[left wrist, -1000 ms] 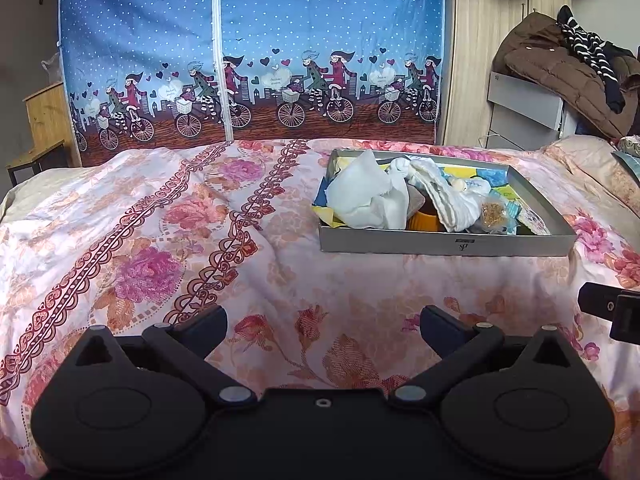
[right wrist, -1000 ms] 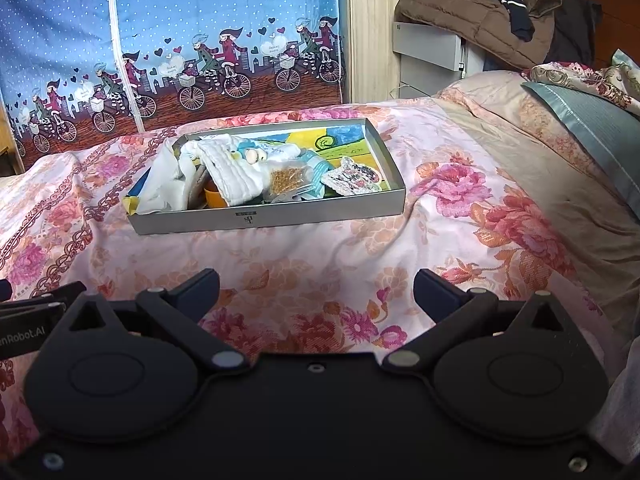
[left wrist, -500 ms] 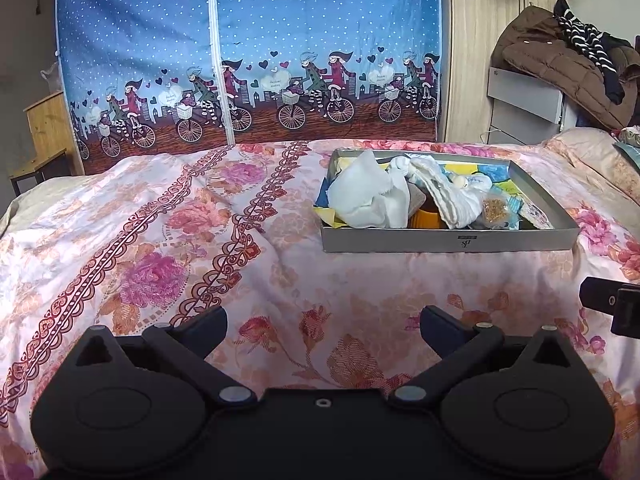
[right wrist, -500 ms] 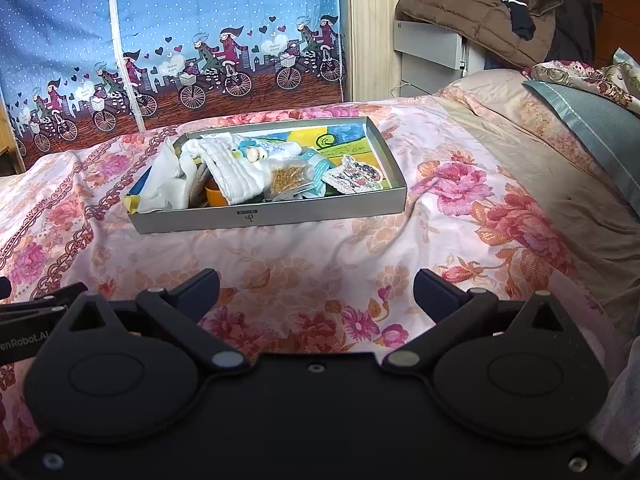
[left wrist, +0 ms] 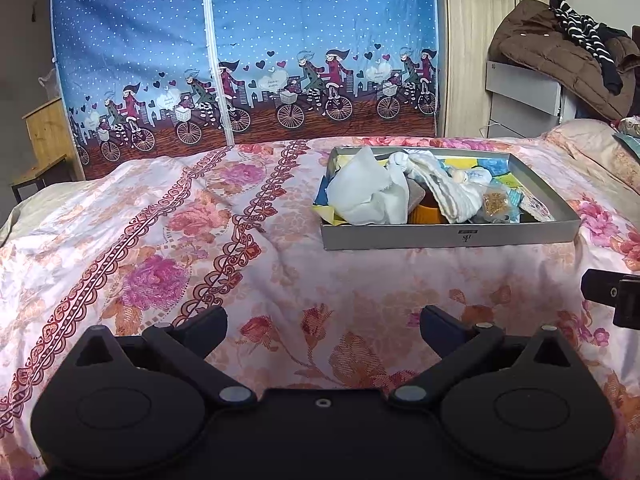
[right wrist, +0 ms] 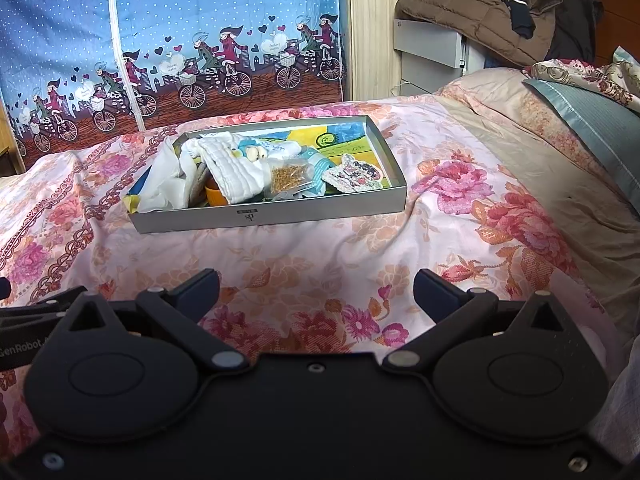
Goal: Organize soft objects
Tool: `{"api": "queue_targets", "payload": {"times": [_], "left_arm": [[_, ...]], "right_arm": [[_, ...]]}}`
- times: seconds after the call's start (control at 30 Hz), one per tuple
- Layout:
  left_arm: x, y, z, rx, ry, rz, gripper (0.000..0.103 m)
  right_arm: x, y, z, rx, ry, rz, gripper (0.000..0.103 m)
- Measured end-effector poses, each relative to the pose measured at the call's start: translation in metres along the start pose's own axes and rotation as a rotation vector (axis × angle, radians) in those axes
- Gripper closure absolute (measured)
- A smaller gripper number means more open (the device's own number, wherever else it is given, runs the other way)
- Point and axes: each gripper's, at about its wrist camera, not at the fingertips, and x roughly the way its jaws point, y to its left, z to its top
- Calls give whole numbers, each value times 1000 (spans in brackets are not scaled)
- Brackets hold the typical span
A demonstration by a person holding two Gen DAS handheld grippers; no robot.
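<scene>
A shallow grey tray (left wrist: 452, 236) (right wrist: 272, 214) lies on the flowered bedspread. It holds a crumpled white cloth (left wrist: 366, 196) (right wrist: 166, 182), a folded white quilted cloth (left wrist: 448, 190) (right wrist: 236, 174), an orange cup (left wrist: 430, 212) (right wrist: 214, 194), a clear bag of golden bits (left wrist: 496, 202) (right wrist: 286, 178) and a patterned pad (right wrist: 352, 178). My left gripper (left wrist: 323, 326) is open above the bedspread, well short of the tray. My right gripper (right wrist: 316, 290) is also open and empty, a similar distance in front of the tray.
A blue curtain with cyclists (left wrist: 248, 60) hangs behind the bed. A brown jacket (right wrist: 472, 8) lies on a grey cabinet at the right. Pillows (right wrist: 592, 112) lie at the right end. A wooden stool (left wrist: 40, 152) stands at the left.
Both grippers have drifted slightly, so the tray sits a little lower in the left view. Both stay open; nothing was picked up.
</scene>
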Motion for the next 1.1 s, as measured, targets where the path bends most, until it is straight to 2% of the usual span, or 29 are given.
{"api": "queue_targets", "payload": {"times": [1.1], "left_arm": [[1,2,-1,-5,14,-9,1]], "right_arm": [[0,4,-3,1,6,4,0]]}}
